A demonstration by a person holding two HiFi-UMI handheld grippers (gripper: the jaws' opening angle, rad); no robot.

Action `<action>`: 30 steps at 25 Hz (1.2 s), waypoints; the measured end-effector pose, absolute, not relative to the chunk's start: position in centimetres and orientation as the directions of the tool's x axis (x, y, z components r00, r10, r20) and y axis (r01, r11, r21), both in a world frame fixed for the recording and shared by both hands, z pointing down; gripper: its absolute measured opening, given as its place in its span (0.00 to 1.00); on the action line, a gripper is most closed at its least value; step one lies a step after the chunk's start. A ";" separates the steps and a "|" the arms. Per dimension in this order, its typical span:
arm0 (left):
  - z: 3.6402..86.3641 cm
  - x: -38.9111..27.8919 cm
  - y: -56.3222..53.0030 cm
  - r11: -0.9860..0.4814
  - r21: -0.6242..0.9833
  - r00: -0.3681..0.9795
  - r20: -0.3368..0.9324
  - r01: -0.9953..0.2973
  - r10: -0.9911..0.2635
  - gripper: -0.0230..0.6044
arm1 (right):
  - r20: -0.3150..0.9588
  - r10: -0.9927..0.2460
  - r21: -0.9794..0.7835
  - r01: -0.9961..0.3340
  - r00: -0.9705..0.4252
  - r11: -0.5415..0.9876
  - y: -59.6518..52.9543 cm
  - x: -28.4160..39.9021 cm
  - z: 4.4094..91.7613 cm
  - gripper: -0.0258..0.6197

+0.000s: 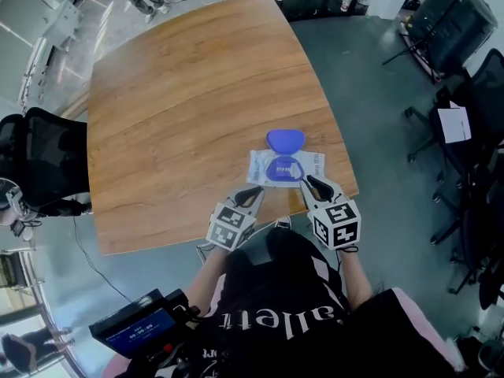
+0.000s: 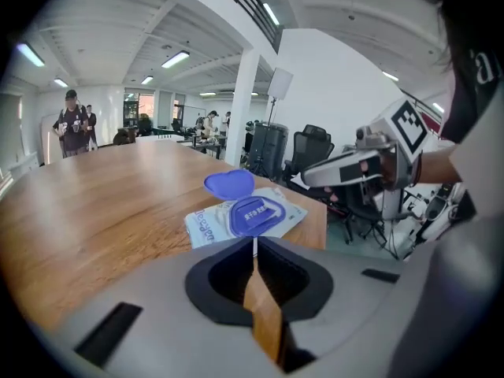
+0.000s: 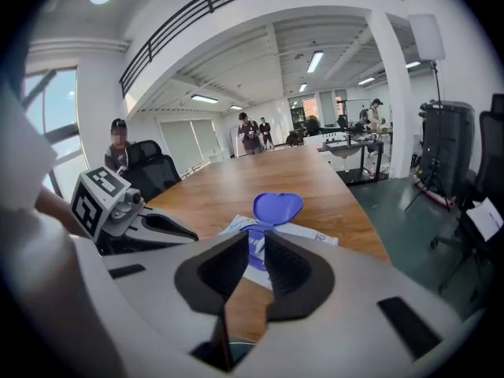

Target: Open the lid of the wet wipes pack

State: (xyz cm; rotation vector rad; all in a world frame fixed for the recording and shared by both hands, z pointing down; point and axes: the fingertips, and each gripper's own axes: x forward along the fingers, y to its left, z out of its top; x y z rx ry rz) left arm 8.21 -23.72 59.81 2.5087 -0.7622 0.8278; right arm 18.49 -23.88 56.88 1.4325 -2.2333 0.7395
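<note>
A white wet wipes pack (image 1: 311,164) lies flat near the front right edge of the wooden table (image 1: 173,109). Its blue heart-shaped lid (image 1: 284,140) stands flipped up at the far side, over the blue opening frame (image 1: 281,170). Both grippers hover just short of the pack, off the table's front edge. My left gripper (image 1: 253,192) has its jaws together and empty; in its own view the tips (image 2: 254,241) point at the pack (image 2: 206,225) and lid (image 2: 229,183). My right gripper (image 1: 312,181) is slightly open with nothing in it; the lid (image 3: 278,206) shows past its jaws (image 3: 257,239).
The table's right edge runs close beside the pack, with grey floor beyond. Black office chairs stand at the left (image 1: 43,160) and at the right (image 1: 472,109). Several people (image 3: 253,136) stand past the table's far end.
</note>
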 end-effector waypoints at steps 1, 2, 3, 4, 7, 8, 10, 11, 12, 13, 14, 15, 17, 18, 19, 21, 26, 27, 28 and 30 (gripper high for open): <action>58.6 8.1 -23.4 -0.770 0.207 0.690 0.618 -0.604 -0.376 0.06 | 0.565 -0.718 -0.252 -0.914 -0.407 0.320 -23.2 18.4 56.6 0.11; 57.7 7.8 -22.9 -0.765 0.224 0.702 0.605 -0.603 -0.376 0.06 | 0.553 -0.726 -0.279 -0.912 -0.408 0.300 -22.6 18.2 56.3 0.11; 56.9 7.6 -22.3 -0.764 0.239 0.712 0.596 -0.599 -0.372 0.06 | 0.541 -0.736 -0.304 -0.910 -0.408 0.282 -22.0 18.0 56.0 0.11; 56.2 7.2 -21.7 -0.766 0.252 0.722 0.589 -0.591 -0.364 0.06 | 0.529 -0.745 -0.325 -0.908 -0.406 0.264 -21.4 17.8 55.8 0.11; 54.7 5.8 -19.9 -0.780 0.271 0.749 0.567 -0.564 -0.344 0.04 | 0.510 -0.766 -0.361 -0.906 -0.390 0.221 -20.1 16.8 55.4 0.11; 54.5 5.3 -19.4 -0.782 0.275 0.758 0.551 -0.559 -0.348 0.04 | 0.508 -0.771 -0.366 -0.907 -0.384 0.210 -19.6 16.2 55.3 0.11; 54.1 4.1 -18.4 -0.787 0.283 0.776 0.524 -0.548 -0.352 0.04 | 0.506 -0.777 -0.370 -0.908 -0.374 0.195 -18.6 14.9 55.1 0.11; 53.9 3.6 -17.8 -0.791 0.289 0.783 0.517 -0.539 -0.345 0.04 | 0.504 -0.780 -0.374 -0.908 -0.371 0.190 -18.1 14.1 55.0 0.11; 53.8 3.1 -17.2 -0.796 0.299 0.792 0.514 -0.526 -0.329 0.04 | 0.501 -0.782 -0.380 -0.906 -0.370 0.185 -17.6 13.2 54.8 0.11; 54.0 2.6 -16.5 -0.804 0.310 0.801 0.513 -0.508 -0.309 0.04 | 0.497 -0.785 -0.387 -0.904 -0.370 0.182 -17.0 12.4 54.6 0.11; 54.2 2.0 -15.7 -0.813 0.318 0.811 0.510 -0.488 -0.287 0.04 | 0.493 -0.787 -0.394 -0.902 -0.371 0.178 -16.4 11.4 54.4 0.11; 54.4 1.4 -14.9 -0.821 0.323 0.819 0.506 -0.470 -0.270 0.04 | 0.489 -0.790 -0.398 -0.901 -0.369 0.175 -15.7 10.5 54.2 0.11; 54.3 0.4 -13.2 -0.835 0.327 0.834 0.492 -0.442 -0.249 0.04 | 0.480 -0.802 -0.399 -0.903 -0.356 0.161 -13.8 9.0 53.8 0.11; 54.2 0.0 -12.3 -0.842 0.327 0.843 0.480 -0.429 -0.243 0.04 | 0.474 -0.810 -0.398 -0.904 -0.345 0.152 -12.8 8.3 53.8 0.11; 54.2 -0.5 -11.4 -0.849 0.328 0.852 0.467 -0.415 -0.236 0.04 | 0.467 -0.819 -0.401 -0.905 -0.335 0.142 -11.8 7.6 53.8 0.11; 54.1 -1.7 -9.7 -0.864 0.328 0.869 0.444 -0.383 -0.217 0.04 | 0.452 -0.834 -0.415 -0.902 -0.315 0.116 -9.8 6.0 53.9 0.11; 54.2 -5.6 -5.6 -0.891 0.324 0.890 0.427 -0.319 -0.163 0.04 | 0.436 -0.860 -0.443 -0.895 -0.265 0.051 -5.0 1.7 54.4 0.11; 54.2 -6.5 -4.9 -0.892 0.327 0.893 0.421 -0.312 -0.158 0.04 | 0.436 -0.863 -0.440 -0.897 -0.257 0.045 -4.1 0.8 54.4 0.11; 54.0 -7.3 -4.3 -0.892 0.332 0.897 0.414 -0.306 -0.154 0.04 | 0.436 -0.865 -0.435 -0.899 -0.249 0.039 -3.2 -0.1 54.5 0.11; 53.6 -9.0 -2.9 -0.892 0.342 0.904 0.403 -0.295 -0.144 0.04 | 0.442 -0.867 -0.427 -0.904 -0.229 0.021 -1.4 -1.8 54.4 0.11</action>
